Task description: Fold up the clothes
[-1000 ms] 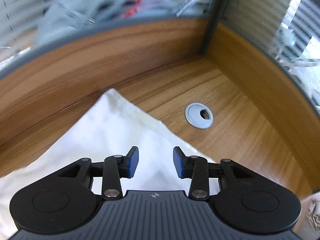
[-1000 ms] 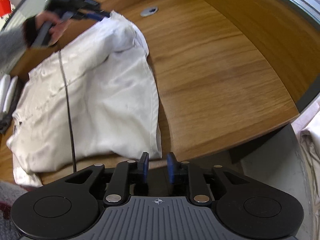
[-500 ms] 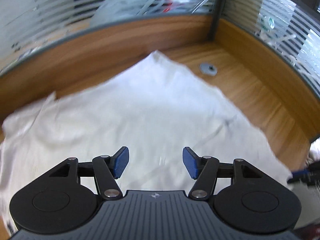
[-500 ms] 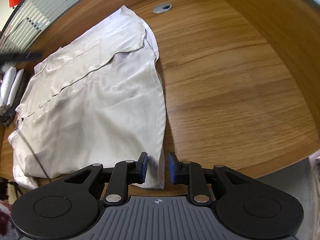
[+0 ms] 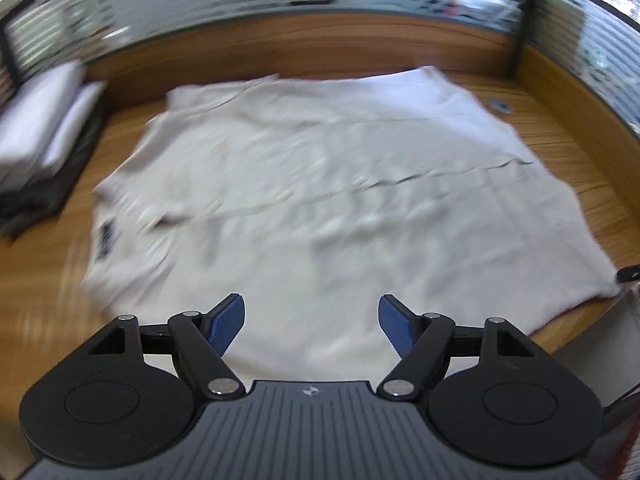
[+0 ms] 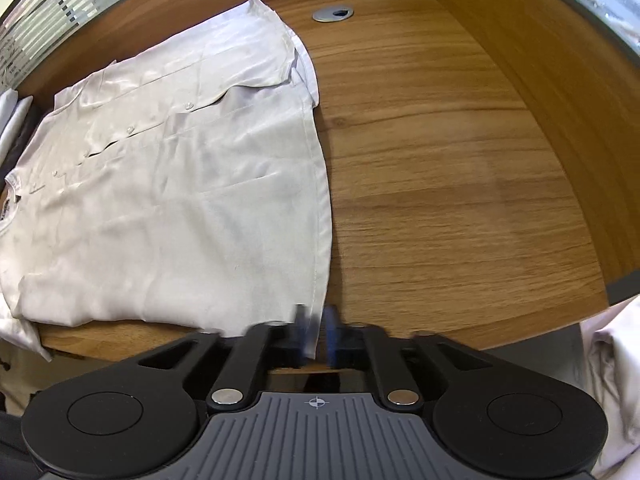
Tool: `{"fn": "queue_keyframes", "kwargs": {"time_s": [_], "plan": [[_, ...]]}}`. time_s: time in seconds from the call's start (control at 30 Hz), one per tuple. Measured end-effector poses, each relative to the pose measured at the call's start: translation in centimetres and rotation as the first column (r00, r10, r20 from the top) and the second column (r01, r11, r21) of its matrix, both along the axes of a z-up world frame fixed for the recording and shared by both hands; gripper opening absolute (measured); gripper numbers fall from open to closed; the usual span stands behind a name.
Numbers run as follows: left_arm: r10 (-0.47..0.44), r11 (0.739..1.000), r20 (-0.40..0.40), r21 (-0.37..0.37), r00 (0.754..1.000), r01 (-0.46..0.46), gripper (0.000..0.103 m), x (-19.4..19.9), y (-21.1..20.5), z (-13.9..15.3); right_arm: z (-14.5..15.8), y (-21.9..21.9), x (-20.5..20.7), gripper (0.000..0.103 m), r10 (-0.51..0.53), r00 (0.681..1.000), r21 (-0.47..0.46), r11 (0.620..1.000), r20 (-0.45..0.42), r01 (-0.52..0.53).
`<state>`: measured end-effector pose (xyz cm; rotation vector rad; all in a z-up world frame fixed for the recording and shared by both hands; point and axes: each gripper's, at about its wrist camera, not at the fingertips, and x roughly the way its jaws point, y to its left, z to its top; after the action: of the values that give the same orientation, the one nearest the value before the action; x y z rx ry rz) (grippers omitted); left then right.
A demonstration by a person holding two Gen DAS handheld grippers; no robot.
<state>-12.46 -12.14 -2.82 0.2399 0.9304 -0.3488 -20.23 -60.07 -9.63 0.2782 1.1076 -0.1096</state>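
A white button-up shirt (image 5: pixel 320 180) lies spread flat on the wooden desk (image 6: pixel 440 160), its collar to the left in both views. My left gripper (image 5: pixel 312 316) hovers open and wide above the shirt's near part, with nothing between its blue pads. In the right wrist view the shirt (image 6: pixel 180 180) reaches the desk's front edge. There my right gripper (image 6: pixel 318 330) is shut on the shirt's near hem corner; its fingers are blurred. The tip of that right gripper (image 5: pixel 628 274) shows at the shirt's right corner in the left wrist view.
A stack of folded white and dark clothes (image 5: pixel 40 128) sits at the desk's left end. A grey cable grommet (image 6: pixel 333 13) lies beyond the shirt's far corner. Wooden walls and striped glass ring the desk. More pale cloth (image 6: pixel 616 380) hangs off the right front.
My left gripper left the shirt's far corner, opened wider and pulled back over the garment. The shirt now lies flat. My right gripper's fingers have closed tighter on the hem corner.
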Motion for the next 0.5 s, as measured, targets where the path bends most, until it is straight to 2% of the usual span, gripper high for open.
{"fn": "queue_keyframes", "kwargs": {"time_s": [0.27,0.5], "plan": [[0.2,0.98,-0.003,0.014,0.98,-0.2,0.079,-4.6,6.6,-3.7,2.2,2.0,-0.6,0.031,0.011,0.999,-0.131,0.991,0.049,-0.004],[0.25,0.968,0.024,0.018,0.968,-0.251,0.079,-4.7,9.8,-4.3,3.5,5.2,0.0,0.031,0.079,0.993,-0.142,0.988,0.082,-0.067]]}}
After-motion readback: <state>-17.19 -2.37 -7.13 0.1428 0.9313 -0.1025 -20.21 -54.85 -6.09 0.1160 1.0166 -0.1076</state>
